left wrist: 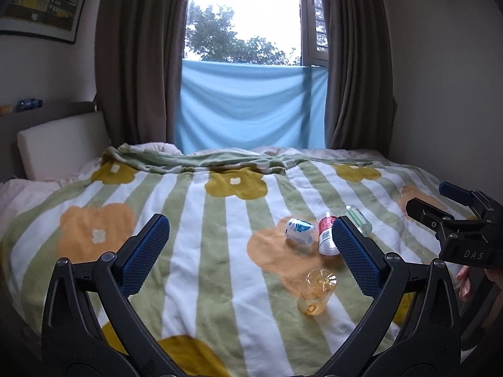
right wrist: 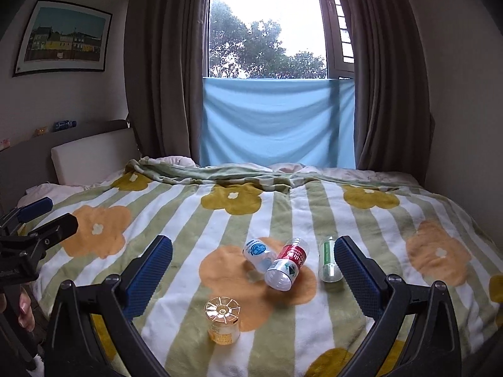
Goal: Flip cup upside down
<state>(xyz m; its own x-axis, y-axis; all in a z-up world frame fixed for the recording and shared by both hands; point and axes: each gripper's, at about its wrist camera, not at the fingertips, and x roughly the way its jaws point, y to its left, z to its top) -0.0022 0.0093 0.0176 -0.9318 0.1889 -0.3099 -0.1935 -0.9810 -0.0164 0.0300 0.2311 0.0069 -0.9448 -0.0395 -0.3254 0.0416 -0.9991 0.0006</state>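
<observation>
A clear amber cup (left wrist: 317, 292) stands upside down on the flowered blanket, its ribbed base facing up; it also shows in the right wrist view (right wrist: 222, 319). My left gripper (left wrist: 250, 235) is open and empty, held above the blanket behind and left of the cup. My right gripper (right wrist: 253, 256) is open and empty, with the cup low between its fingers, nearer the left one. The right gripper shows at the right edge of the left wrist view (left wrist: 440, 201), and the left gripper at the left edge of the right wrist view (right wrist: 47, 213).
Three small plastic bottles lie on the blanket beyond the cup: a blue-labelled one (right wrist: 258, 255), a red-labelled one (right wrist: 287, 263) and a green-labelled one (right wrist: 328, 259). A headboard cushion (right wrist: 91, 155) is at the far left. Curtains and a window with a blue cloth (right wrist: 278, 122) stand behind the bed.
</observation>
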